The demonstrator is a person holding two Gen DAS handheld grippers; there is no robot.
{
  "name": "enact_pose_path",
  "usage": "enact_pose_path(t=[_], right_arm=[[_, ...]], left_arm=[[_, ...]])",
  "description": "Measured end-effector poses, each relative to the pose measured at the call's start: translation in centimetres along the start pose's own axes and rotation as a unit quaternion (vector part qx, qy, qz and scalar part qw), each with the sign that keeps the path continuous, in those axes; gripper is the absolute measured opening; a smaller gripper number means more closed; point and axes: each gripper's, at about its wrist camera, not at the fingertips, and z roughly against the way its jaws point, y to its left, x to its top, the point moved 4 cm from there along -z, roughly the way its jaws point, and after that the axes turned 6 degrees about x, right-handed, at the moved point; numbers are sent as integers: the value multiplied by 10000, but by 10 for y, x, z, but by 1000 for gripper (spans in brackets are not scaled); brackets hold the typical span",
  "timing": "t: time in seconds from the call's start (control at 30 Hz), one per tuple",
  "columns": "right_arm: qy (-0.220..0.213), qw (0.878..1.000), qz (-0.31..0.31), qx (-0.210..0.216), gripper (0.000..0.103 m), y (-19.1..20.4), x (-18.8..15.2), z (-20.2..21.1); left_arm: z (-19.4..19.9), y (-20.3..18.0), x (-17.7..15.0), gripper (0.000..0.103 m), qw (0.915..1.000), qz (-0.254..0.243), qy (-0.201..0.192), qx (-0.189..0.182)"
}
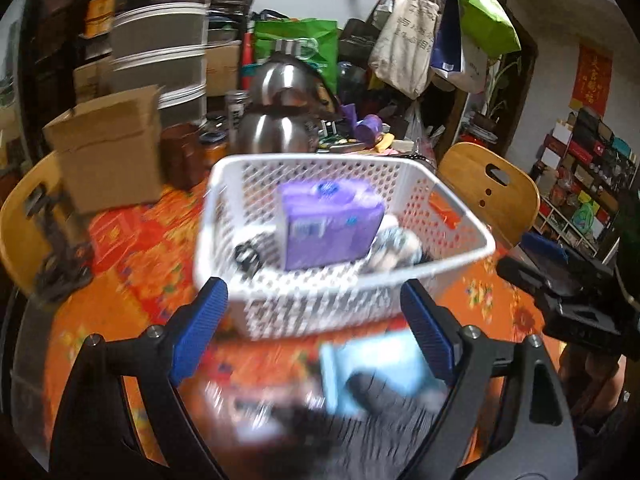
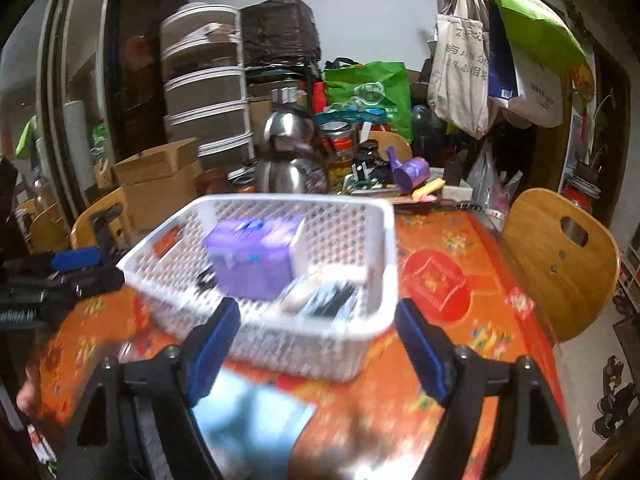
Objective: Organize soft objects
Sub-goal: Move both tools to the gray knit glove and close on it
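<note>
The white basket [image 1: 344, 240] stands on the orange patterned tablecloth [image 1: 132, 264], and every place here is given from it. Inside it a purple soft pack [image 1: 330, 226] stands upright near the middle, with a blurred grey-and-white bundle [image 1: 394, 250] just beside it toward the right wall and a small dark item [image 1: 246, 254] on the floor to the left. An orange patch [image 1: 442, 208] shows at the right wall; I cannot tell whether it lies inside or shows through the mesh.

On the near side of the basket bare cloth is taken up by a light-blue pack [image 1: 372, 364] and something dark touching it, both too blurred to name. Right of the basket the cloth is open up to a wooden chair [image 2: 560, 256]. Behind it stand 2 steel kettles [image 1: 276, 128] and a cardboard box [image 1: 108, 148], close to the far rim.

The left gripper [image 1: 314, 332] hovers at the near wall, jaws wide apart, nothing between them. The right gripper [image 2: 318, 348] is likewise spread and empty, with the blue pack [image 2: 248, 424] below it.
</note>
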Motion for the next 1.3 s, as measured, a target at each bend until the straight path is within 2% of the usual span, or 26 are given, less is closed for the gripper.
enact_pose_path(t=[0.17, 0.27, 0.37, 0.5, 0.57, 0.7, 0.8, 0.87, 0.9, 0.93, 1.0, 1.13, 1.3], right_arm=[[98, 9996, 18, 258, 82, 31, -64, 28], [120, 9979, -8, 635, 82, 54, -103, 41], [178, 9979, 151, 602, 81, 72, -131, 47], [284, 9972, 185, 670, 80, 85, -151, 43], [263, 9974, 87, 670, 74, 82, -152, 39], [288, 9971, -60, 708, 60, 77, -150, 30], [365, 9970, 8, 680, 54, 80, -148, 22], [408, 9969, 10, 678, 46, 81, -149, 18], [434, 9966, 0, 697, 44, 82, -150, 16], [445, 9967, 4, 674, 41, 82, -151, 16], [451, 9970, 37, 635, 36, 82, -151, 15], [420, 9976, 112, 537, 27, 83, -151, 16], [325, 9979, 227, 512, 20, 87, -150, 22]], left_arm=[[32, 35, -63, 89, 9995, 301, 39, 17], [38, 50, -108, 89, 9987, 470, 162, 56], [34, 59, -151, 89, 9974, 634, 349, 15], [20, 61, -176, 89, 9958, 717, 570, -58], [16, 60, -182, 89, 9948, 785, 620, -189], [15, 54, -186, 85, 9961, 679, 540, -177], [14, 48, -184, 74, 9970, 588, 481, -170], [12, 43, -185, 54, 9970, 517, 541, -211], [9, 41, -184, 50, 9966, 500, 593, -265], [6, 40, -183, 39, 9962, 501, 631, -337], [4, 36, -184, 35, 9955, 482, 683, -454], [12, 35, -183, 15, 9974, 425, 462, -351], [20, 38, -184, 11, 9981, 352, 352, -351]])
